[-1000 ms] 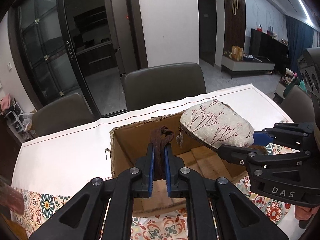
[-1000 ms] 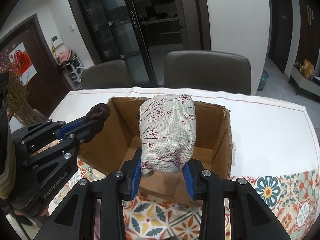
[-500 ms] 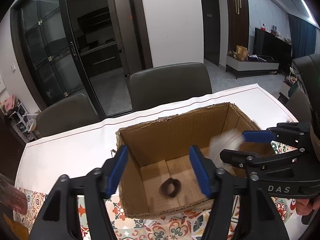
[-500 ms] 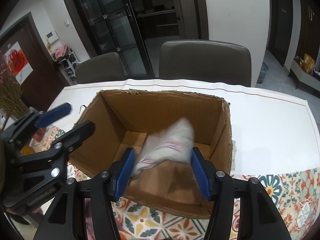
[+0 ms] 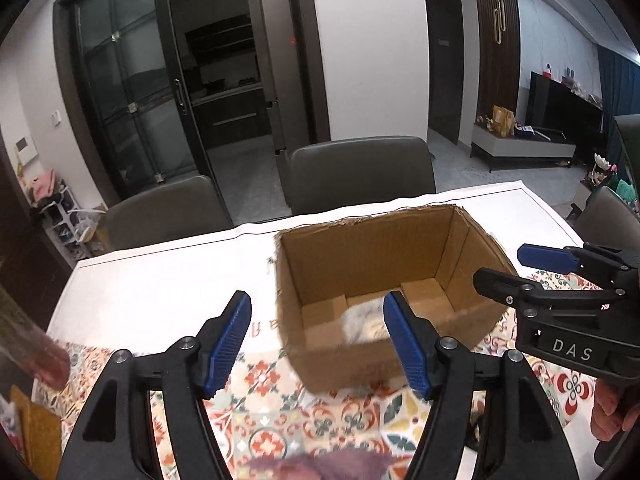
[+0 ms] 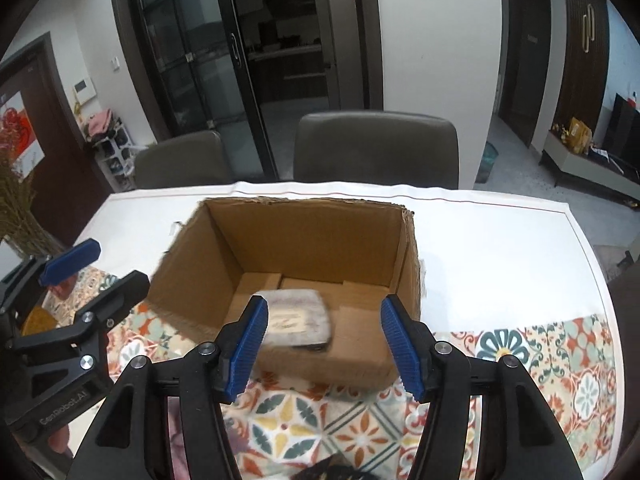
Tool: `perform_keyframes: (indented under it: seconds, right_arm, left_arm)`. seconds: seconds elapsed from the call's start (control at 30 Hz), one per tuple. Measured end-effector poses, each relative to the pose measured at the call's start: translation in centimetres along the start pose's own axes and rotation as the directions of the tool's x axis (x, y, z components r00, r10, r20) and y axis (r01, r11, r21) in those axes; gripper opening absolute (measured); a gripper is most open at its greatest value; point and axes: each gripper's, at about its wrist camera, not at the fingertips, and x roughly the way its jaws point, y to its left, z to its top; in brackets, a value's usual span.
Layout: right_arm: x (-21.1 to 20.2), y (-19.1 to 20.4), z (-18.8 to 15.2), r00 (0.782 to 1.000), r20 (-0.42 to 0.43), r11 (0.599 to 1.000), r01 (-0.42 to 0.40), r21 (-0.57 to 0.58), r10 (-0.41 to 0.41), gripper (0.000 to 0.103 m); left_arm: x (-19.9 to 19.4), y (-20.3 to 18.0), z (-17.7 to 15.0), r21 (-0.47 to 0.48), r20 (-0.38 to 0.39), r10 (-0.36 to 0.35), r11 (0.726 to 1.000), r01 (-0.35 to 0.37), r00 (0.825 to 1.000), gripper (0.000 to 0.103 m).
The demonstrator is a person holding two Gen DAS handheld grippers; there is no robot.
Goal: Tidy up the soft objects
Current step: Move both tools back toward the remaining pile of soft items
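An open cardboard box (image 5: 360,252) (image 6: 320,240) stands on the table. A pale fabric pouch (image 6: 298,316) with a twig print lies on the box floor; it also shows blurred in the left wrist view (image 5: 364,318). My left gripper (image 5: 320,340) is open and empty, in front of the box's left part; it shows at the left in the right wrist view (image 6: 96,264). My right gripper (image 6: 324,344) is open and empty, just before the box's near wall; it shows at the right in the left wrist view (image 5: 520,264). The brown hair tie is hidden.
The table (image 6: 500,248) has a white cover at the back and a patterned cloth (image 6: 304,416) in front. A purple soft item (image 5: 328,466) lies at the near edge. Two grey chairs (image 6: 376,148) stand behind the table. Dried stems (image 6: 16,208) stand at the far left.
Both grippers opened and dropped their loads into the box: the hair tie from the left, the pouch from the right. The pouch now lies flat. Both grippers pulled back.
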Motion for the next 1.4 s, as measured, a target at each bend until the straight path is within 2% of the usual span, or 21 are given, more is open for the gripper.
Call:
perform_keyframes:
  seconds: [0.37, 0.63, 0.93, 1.17, 1.4]
  right_arm:
    - [-5.1, 4.3, -4.9, 0.997, 0.026, 0.997, -0.070, -0.016, 0.071, 0.060]
    - [-8.0, 7.6, -9.4, 0.994, 0.072, 0.996, -0.075, -0.047, 0.079, 0.060]
    - [-9.7, 9.9, -14.7, 0.994, 0.090, 0.997, -0.048, -0.059, 0.053, 0.060]
    - [-10.7, 9.5, -18.8, 0.990, 0.123, 0.998, -0.063, -0.020, 0.065, 0.060]
    - [-10.0, 9.3, -21.6, 0.993, 0.121, 1.000, 0.003, -0.029, 0.000, 0.060]
  left_arm:
    - [-7.9, 1.0, -4.6, 0.038, 0.059, 0.006, 0.999, -0.008, 0.998, 0.068]
    - [-11.9, 2.4, -9.3, 0.052, 0.069, 0.007, 0.999, -0.010, 0.998, 0.069]
    - [-14.1, 2.2, -14.3, 0.100, 0.062, 0.015, 0.995, -0.021, 0.998, 0.069]
    - [-14.1, 1.4, -18.0, 0.118, 0.017, -0.039, 0.992, 0.037, 0.999, 0.069]
    - [-12.8, 0.4, -21.1, 0.148, -0.038, -0.049, 0.988, 0.055, 0.998, 0.069]
